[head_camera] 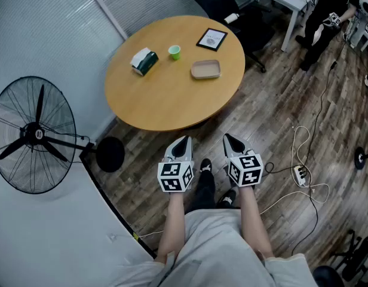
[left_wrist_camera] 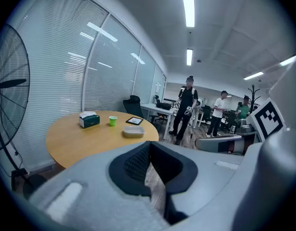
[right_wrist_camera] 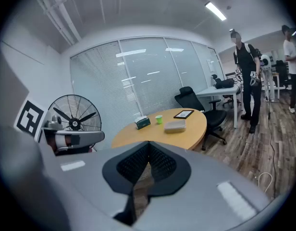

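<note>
The person is holding the left gripper (head_camera: pixel 185 140) and the right gripper (head_camera: pixel 226 137) side by side low in the centre of the head view, over the wooden floor (head_camera: pixel 279 112), both pointing toward the near edge of the round wooden desk (head_camera: pixel 166 100). Each gripper's own view is showing its jaws pressed together at the tips and gripping nothing. Neither gripper is touching the desk, which is filling the upper middle of the frame just beyond the jaw tips. On it, a shallow beige tray (head_camera: pixel 205 69) is lying nearest the grippers, right of centre. A green cup (head_camera: pixel 174 52) is standing above and left of it, a green tissue box (head_camera: pixel 143 61) is sitting further left, and a black-framed tablet (head_camera: pixel 212 39) is lying near the far edge. All four are lying apart from one another. A black standing fan (head_camera: pixel 34 134) is standing at the left edge, a black office chair (head_camera: pixel 223 5) is standing at the top, and a white power strip (head_camera: pixel 301 174) is lying on the floor at the right
</note>
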`<state>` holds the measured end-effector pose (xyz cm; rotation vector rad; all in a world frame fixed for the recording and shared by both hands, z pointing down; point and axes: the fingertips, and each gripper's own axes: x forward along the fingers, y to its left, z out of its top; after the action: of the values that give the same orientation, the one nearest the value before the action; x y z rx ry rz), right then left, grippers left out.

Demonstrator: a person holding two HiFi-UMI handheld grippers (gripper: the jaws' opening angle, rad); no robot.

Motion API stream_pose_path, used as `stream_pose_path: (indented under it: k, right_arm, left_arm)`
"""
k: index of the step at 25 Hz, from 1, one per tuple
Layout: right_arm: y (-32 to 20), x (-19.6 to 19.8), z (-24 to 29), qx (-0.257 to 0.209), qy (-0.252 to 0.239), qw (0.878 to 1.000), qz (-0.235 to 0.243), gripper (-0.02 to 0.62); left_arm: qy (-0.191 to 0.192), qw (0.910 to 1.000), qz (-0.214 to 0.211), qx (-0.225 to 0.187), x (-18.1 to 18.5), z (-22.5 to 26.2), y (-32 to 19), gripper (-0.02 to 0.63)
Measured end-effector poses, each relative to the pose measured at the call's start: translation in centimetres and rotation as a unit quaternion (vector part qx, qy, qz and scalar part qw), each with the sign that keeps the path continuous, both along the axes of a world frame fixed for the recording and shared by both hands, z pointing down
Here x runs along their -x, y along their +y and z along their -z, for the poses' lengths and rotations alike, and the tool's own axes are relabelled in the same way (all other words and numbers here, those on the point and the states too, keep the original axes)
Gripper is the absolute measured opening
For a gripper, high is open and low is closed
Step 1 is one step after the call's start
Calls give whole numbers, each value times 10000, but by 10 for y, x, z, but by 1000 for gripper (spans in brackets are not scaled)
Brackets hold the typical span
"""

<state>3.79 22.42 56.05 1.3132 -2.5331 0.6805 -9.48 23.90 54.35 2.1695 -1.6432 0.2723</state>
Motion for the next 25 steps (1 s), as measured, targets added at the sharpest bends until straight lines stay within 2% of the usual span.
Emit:
stream_pose_path:
  k: [8, 20, 25]
  right_arm:
    - [-56, 7, 1, -26, -20, 9998, -200, -12]
    - [-143, 17, -1, 5, -61, 9999, -149, -5]
    - [-174, 29, -4, -29, 182, 9997, -159, -5]
  left_arm:
    - [208, 9997, -151, 13, 5, 3, -69, 3]
    - [517, 9967, -626, -26, -1, 1, -199, 3]
    - [544, 9950, -836, -38, 3, -1, -242, 3]
